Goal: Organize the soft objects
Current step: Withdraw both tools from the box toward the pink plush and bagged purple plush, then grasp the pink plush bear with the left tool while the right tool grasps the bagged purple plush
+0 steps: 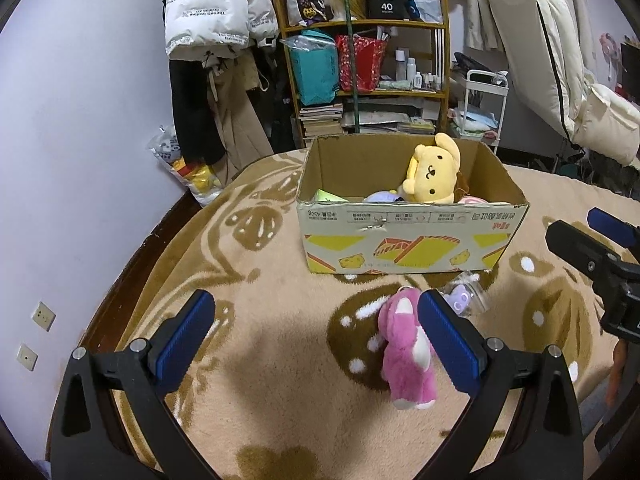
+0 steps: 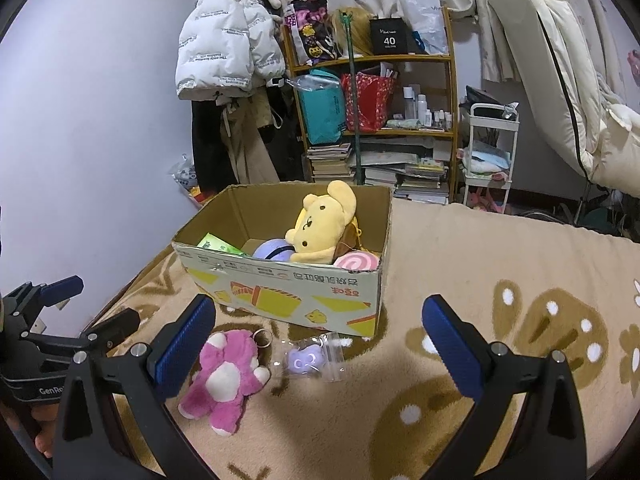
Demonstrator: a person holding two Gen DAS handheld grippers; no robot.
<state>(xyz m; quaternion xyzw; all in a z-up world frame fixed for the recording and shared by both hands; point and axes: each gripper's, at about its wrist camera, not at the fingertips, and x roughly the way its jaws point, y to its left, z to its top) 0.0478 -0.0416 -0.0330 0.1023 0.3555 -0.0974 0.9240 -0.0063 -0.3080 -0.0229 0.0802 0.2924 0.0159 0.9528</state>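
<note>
A pink plush bear [image 1: 406,350] [image 2: 226,376] lies on the beige patterned blanket in front of an open cardboard box [image 1: 412,240] [image 2: 288,296]. Beside it sits a small purple toy in a clear plastic bag [image 1: 464,300] [image 2: 310,356]. Inside the box are a yellow plush dog [image 1: 432,174] [image 2: 324,222], a purple plush, a pink swirl plush [image 2: 356,262] and a green packet. My left gripper [image 1: 316,336] hovers open just left of the bear, empty. My right gripper [image 2: 320,340] is open above the bagged toy, empty.
A wooden shelf [image 1: 360,64] with bags, bottles and stacked books stands behind the box. White jackets [image 1: 216,4] hang at the left by the wall. A white cart [image 2: 488,152] and bedding sit at the right. The blanket [image 2: 500,264] stretches right of the box.
</note>
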